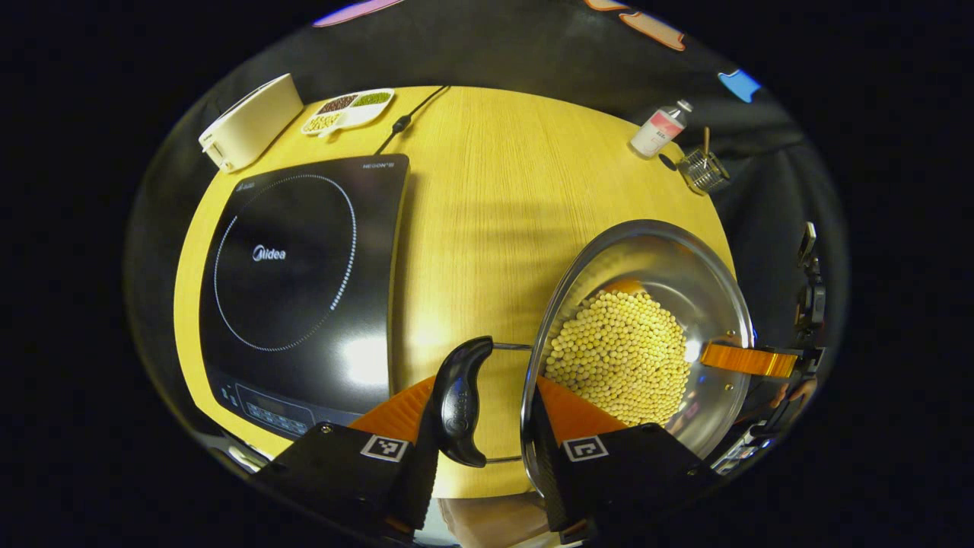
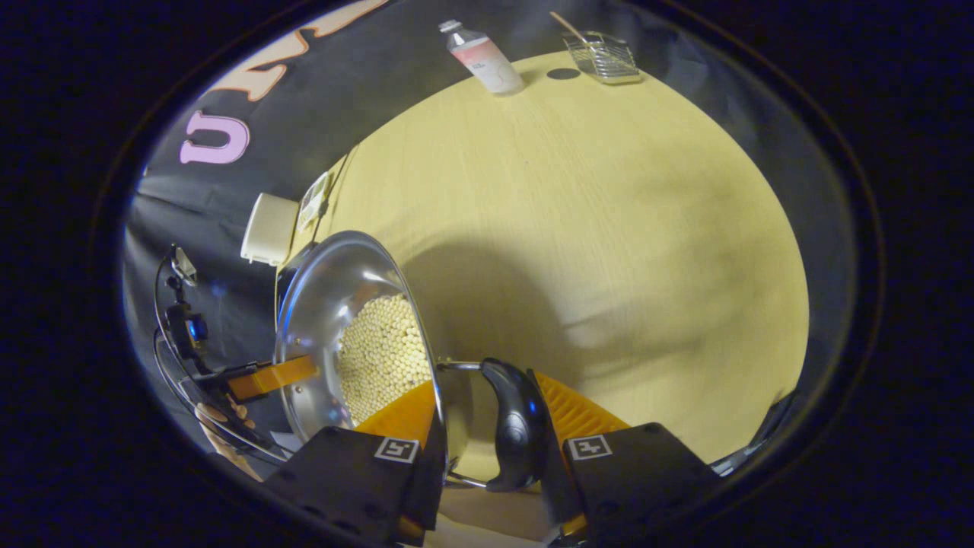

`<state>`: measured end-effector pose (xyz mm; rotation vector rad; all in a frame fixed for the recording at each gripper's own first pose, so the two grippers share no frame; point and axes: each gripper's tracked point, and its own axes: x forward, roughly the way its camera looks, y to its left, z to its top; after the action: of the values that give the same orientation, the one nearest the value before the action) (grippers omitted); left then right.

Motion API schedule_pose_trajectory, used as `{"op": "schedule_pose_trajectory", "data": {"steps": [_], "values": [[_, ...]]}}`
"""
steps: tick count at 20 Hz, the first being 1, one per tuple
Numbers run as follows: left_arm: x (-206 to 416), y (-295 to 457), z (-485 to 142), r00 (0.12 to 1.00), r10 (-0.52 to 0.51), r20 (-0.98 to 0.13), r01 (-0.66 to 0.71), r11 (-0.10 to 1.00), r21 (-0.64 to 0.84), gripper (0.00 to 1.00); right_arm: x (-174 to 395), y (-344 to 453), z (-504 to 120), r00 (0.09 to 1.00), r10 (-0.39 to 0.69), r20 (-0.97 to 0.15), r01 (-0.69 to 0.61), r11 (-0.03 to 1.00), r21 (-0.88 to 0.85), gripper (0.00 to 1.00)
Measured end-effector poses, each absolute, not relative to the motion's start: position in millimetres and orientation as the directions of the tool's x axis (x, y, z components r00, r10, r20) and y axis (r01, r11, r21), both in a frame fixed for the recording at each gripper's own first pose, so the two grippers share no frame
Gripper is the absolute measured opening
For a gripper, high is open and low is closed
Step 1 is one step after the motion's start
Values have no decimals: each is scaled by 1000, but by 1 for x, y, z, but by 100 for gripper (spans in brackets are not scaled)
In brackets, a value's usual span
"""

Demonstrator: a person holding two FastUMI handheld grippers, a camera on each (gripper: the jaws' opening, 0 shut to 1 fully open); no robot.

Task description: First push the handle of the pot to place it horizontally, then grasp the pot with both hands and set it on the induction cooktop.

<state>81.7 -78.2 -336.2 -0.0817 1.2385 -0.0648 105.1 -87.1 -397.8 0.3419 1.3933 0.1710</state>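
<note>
Pot (image 1: 647, 304), full of beans, hangs lower right; both grippers' jaws clamp its handles (image 1: 460, 399). Keep level, carry left onto cooktop (image 1: 300, 281).

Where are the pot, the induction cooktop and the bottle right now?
pot (image 1: 639, 259): left gripper view, bare steel inner wall above the beans.
induction cooktop (image 1: 304, 259): left gripper view, black glass inside the ring.
bottle (image 2: 487, 62): right gripper view, on its label.
</note>
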Motion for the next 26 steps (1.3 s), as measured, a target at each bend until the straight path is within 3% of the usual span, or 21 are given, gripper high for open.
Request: {"op": "schedule_pose_trajectory", "data": {"steps": [11,17,18,26], "values": [[110,61,-295,403,-110,-908,92,993,-80,59,98,62,-384,269,298,-916,136,930,343,56],[115,141,-290,447,-73,-891,66,997,-48,59,105,141,-396,288,291,-912,118,934,336,56],[116,154,-290,453,-64,-889,57,997,-43,59,106,152,-399,290,290,-912,112,936,334,50],[126,234,-301,488,-24,-872,24,1000,-13,59,122,230,-420,299,284,-911,56,948,314,50]]}}
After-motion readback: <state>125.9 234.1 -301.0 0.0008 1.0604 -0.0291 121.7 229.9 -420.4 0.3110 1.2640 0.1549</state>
